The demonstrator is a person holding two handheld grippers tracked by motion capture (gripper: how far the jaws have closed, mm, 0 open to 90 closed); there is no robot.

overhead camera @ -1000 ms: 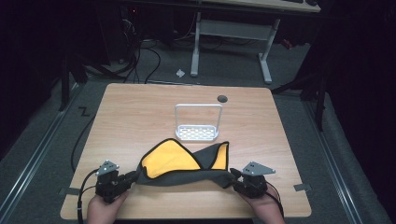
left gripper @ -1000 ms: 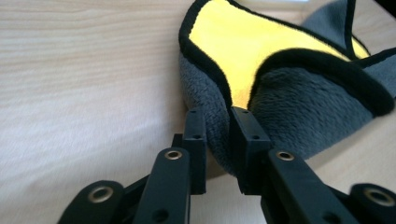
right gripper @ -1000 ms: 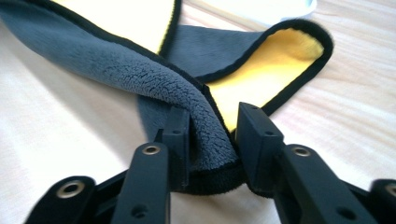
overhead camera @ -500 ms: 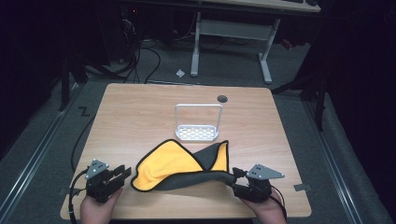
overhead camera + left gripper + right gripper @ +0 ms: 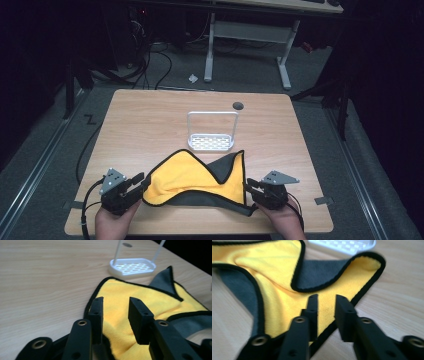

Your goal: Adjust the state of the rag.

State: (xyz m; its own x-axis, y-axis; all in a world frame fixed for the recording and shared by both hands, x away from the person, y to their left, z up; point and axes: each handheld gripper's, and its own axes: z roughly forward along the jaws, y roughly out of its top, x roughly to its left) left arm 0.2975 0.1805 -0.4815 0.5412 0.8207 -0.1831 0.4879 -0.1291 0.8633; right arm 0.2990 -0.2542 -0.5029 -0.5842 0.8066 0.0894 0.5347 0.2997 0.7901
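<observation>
From above, the yellow-and-grey cloth (image 5: 197, 177) lies crumpled at the table's (image 5: 150, 120) near edge, between the left gripper (image 5: 134, 183) and right gripper (image 5: 251, 188).

The left gripper view shows parted jaws closing over the soft, light cloth (image 5: 140, 297), pinching nothing.

In the right gripper view, jaws closing, still spread; the black hem (image 5: 367, 287) looks best to grab.

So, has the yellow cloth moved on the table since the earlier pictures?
Yes. The yellow cloth has spread farther from the person: its far corner now nearly reaches the white rack.
</observation>
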